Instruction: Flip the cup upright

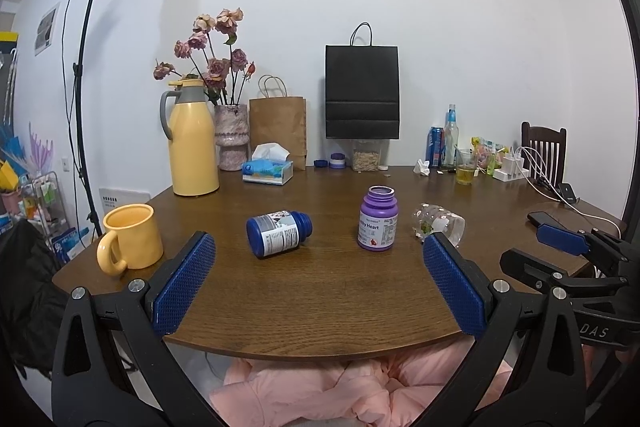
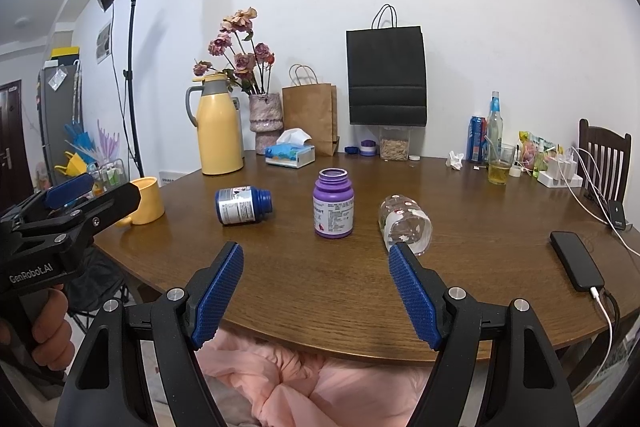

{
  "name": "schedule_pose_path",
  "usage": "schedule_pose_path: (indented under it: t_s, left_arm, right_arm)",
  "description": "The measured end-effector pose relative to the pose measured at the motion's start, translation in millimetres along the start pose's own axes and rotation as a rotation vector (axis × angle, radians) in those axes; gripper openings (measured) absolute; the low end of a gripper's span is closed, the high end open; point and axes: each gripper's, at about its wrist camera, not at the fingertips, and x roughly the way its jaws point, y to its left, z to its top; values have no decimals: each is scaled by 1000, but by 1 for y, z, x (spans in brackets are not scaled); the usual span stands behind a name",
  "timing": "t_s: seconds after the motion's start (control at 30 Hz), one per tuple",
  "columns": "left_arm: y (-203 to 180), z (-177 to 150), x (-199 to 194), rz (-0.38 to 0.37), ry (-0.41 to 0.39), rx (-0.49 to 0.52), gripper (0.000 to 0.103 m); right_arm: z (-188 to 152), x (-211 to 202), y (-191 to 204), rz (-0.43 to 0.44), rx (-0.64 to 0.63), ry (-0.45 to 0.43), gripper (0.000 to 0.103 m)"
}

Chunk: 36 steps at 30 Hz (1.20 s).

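Cup [image 2: 405, 225]: clear, patterned, lying on its side on the table [image 2: 320, 299], mouth toward you, just beyond your right gripper [image 2: 316, 291]. Both this and the left gripper [image 1: 320, 283] are spread wide, holding nothing. Advance the right one, grip the wall near the rim, then rotate it upright. Avoid the purple bottle [image 2: 333, 203] beside it.

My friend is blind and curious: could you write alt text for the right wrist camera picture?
A clear glass cup lies on its side on a round wooden table, just beyond the open blue-padded right gripper. Left of it stand an upright purple bottle and a toppled blue bottle.
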Motion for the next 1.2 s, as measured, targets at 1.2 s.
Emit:
schedule_pose_path:
  t_s: [1.2]
  left_arm:
    - [1, -6, 0, 3, 4, -4, 103]
  right_arm:
    - [0, 1, -1, 2, 4, 3, 80]
